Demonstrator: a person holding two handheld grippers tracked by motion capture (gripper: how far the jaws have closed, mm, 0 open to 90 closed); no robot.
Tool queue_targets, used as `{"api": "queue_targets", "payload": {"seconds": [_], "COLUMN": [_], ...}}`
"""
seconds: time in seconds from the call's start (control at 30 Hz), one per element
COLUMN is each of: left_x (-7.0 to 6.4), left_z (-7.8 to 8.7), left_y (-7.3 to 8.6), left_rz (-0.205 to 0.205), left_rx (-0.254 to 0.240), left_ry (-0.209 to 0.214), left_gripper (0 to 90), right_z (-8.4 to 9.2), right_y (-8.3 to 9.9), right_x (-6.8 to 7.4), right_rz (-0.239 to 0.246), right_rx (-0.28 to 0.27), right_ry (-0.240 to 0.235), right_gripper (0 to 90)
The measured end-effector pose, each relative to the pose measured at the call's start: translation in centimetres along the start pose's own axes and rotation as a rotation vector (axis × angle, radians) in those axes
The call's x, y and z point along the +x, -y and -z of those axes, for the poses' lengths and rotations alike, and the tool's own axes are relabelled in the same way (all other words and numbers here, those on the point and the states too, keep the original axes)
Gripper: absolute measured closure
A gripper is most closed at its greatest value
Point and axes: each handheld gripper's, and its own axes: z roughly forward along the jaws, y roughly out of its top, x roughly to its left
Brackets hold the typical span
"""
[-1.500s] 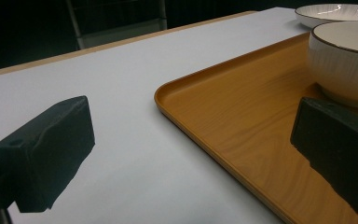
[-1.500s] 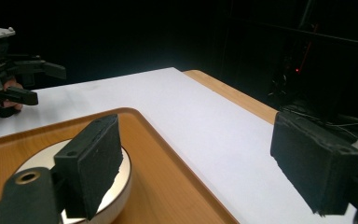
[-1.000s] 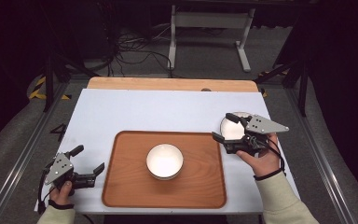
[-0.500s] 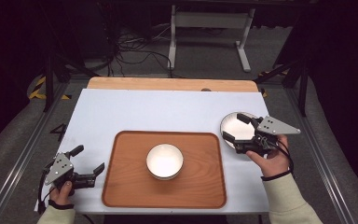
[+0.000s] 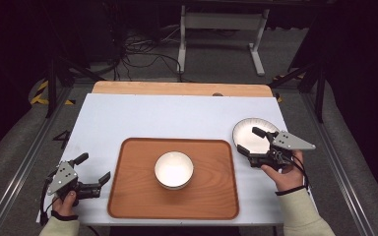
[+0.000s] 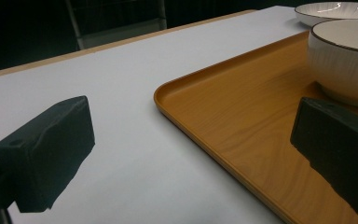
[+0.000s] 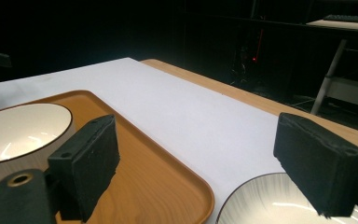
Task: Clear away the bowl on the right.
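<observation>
Plate shifted right, set down; right gripper open.

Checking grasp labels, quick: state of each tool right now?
Left tool: open, holding nothing, beside the tray.
Right tool: open, holding nothing, over the plate.
</observation>
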Motion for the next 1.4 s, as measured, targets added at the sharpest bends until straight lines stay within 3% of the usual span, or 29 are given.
{"api": "queue_targets", "payload": {"seconds": [0.4,1.03,1.2,1.3,1.4], "left_x": [0.0,0.0,0.0,0.0,0.0], "left_z": [0.0,0.0,0.0,0.0,0.0], "left_y": [0.0,0.0,0.0,0.0,0.0], "left_rz": [0.000,-0.002,-0.003,-0.007,-0.002], "left_rx": [0.002,0.002,0.003,0.008,0.003], "left_ry": [-0.001,0.002,0.002,0.003,0.003], "left_gripper": [0.3,0.3,0.3,0.4,0.3], "right_z": [0.0,-0.4,-0.5,-0.5,-0.4], "right_y": [2.4,5.1,5.7,5.9,6.0], "right_x": [-0.3,0.1,0.2,0.2,0.2], "right_rz": [-0.034,-0.055,-0.067,-0.070,-0.081], "right_rx": [-0.007,0.038,0.048,0.047,0.042], "right_ry": [0.019,0.019,0.016,0.008,0.027], "right_gripper": [13.1,12.6,10.6,4.4,3.7]}}
